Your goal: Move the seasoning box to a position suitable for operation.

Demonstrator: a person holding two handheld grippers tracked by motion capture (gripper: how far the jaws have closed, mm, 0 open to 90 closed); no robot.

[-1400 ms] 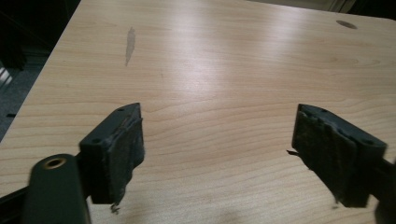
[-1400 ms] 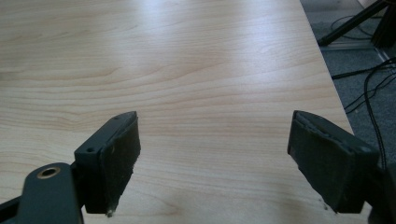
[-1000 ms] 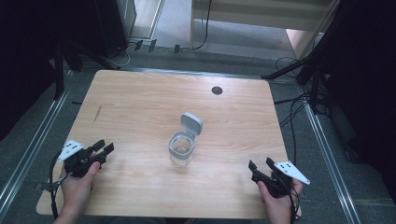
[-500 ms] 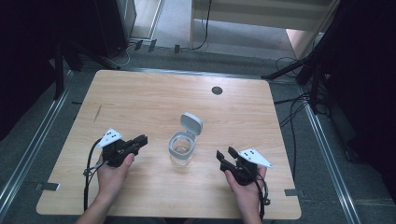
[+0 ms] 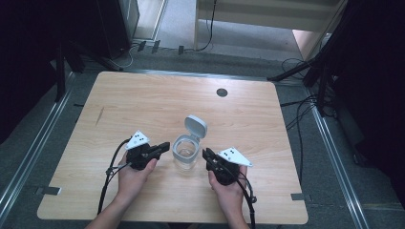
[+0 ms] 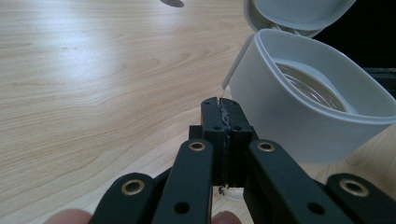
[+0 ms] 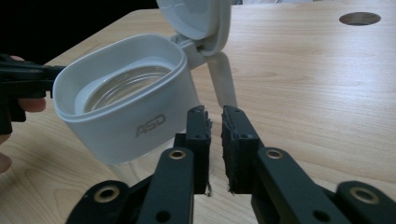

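Jar: near the middle of the bench, toward the near edge, upright, hinged lid flipped up and back, leaving the mouth open for reach from both sides. Flanked by left claw and right claw, each just beside the jar wall, apparently not touching it. Left claw clenched on nothing; right claw parted a sliver, empty. Probably poised to steady the jar or shut the lid.

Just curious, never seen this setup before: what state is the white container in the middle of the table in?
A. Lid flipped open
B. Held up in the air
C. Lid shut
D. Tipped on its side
A: the container stands upright on the table with its hinged lid raised behind the opening.
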